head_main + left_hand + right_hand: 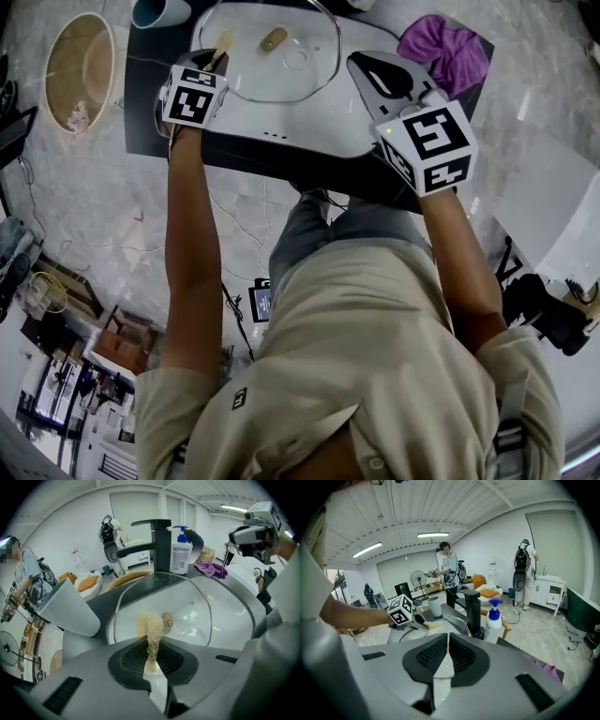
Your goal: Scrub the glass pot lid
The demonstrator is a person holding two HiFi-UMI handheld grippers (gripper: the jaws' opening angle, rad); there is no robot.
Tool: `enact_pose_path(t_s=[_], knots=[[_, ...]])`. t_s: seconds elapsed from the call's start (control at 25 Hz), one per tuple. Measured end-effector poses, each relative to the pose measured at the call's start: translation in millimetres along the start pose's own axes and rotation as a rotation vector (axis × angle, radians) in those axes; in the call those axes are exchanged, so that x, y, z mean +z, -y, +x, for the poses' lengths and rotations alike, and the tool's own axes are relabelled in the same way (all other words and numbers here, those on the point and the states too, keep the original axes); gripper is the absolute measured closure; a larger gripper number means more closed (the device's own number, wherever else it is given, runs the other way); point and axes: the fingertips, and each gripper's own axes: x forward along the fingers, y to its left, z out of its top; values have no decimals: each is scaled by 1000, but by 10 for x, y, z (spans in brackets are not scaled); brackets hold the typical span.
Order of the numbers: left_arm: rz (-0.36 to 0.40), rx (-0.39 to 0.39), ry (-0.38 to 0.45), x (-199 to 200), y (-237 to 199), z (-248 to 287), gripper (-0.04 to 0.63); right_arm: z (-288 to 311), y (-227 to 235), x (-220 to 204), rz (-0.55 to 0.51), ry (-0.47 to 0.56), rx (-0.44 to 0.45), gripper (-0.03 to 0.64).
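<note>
The glass pot lid [253,75] lies in the white sink [309,127], its wooden knob [274,39] pointing up. My left gripper [217,60] hangs over the lid's left rim, shut on a beige fibrous scrubber [224,43]. In the left gripper view the scrubber [151,626] sticks out of the gripper [152,645] just short of the knob [167,619] and lid [197,604]. My right gripper [370,70] is held above the sink's right edge, apart from the lid, jaws shut on nothing. The right gripper view shows this gripper [447,638] and the left gripper's cube [401,610].
A black faucet [159,541] and a blue-pump soap bottle [180,550] stand behind the sink. A purple cloth [445,47] lies at the right, a pale blue cup [159,11] and a wooden bowl [80,66] at the left. People stand in the room beyond.
</note>
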Motion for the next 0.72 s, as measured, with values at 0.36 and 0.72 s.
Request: enact_pose_path(t_s=[0.36, 0.72], knots=[[19, 53, 146, 267, 4, -977, 557, -244, -340, 416, -50, 64, -3, 589], [-14, 109, 374, 394, 87, -2231, 557, -571, -812, 836, -122, 131, 1, 589]])
